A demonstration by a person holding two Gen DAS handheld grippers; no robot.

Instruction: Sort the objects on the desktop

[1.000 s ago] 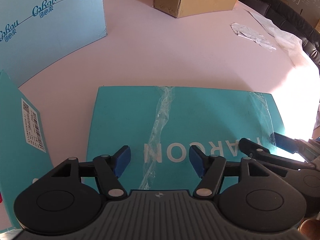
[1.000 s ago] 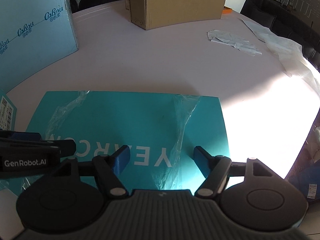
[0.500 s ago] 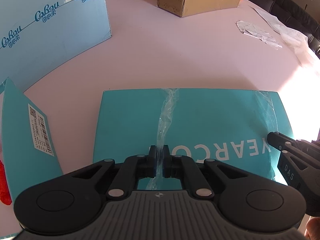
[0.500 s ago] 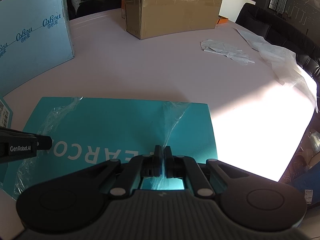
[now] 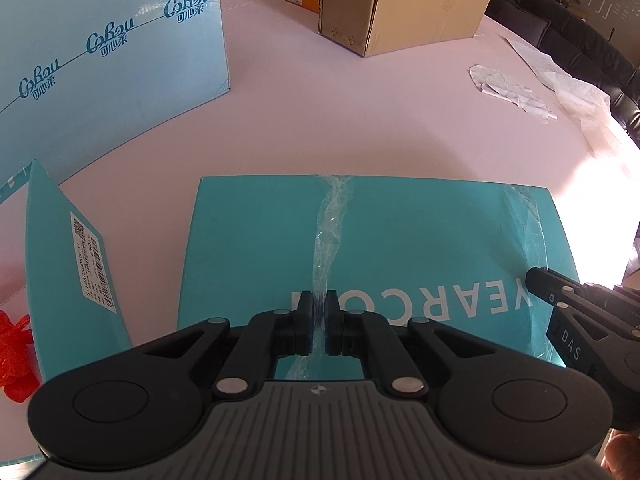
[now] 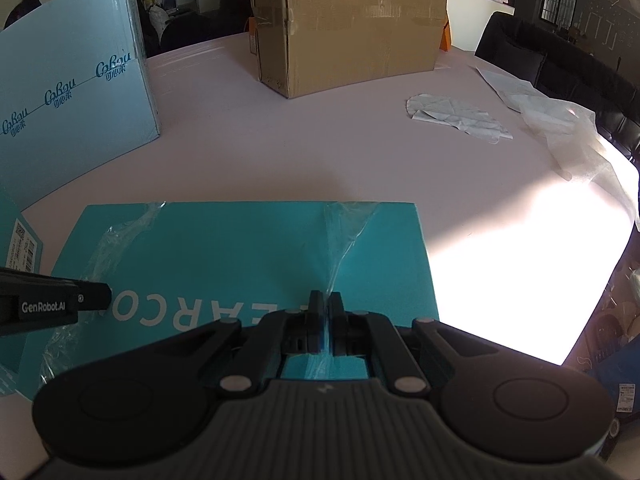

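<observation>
Now both of your tools tilt steeply down over the flat teal box (image 5: 400, 240) lying on the tabletop (image 5: 360, 120) directly beneath them. Your left hand-held gripper (image 5: 319, 322) is pinched tight on a crumpled strip of clear tape (image 5: 332, 216) running up the lid ahead of it. Your right hand-held gripper (image 6: 325, 322), just beside it, is likewise clamped on a second tape strip (image 6: 344, 232) near the box's right edge.
</observation>
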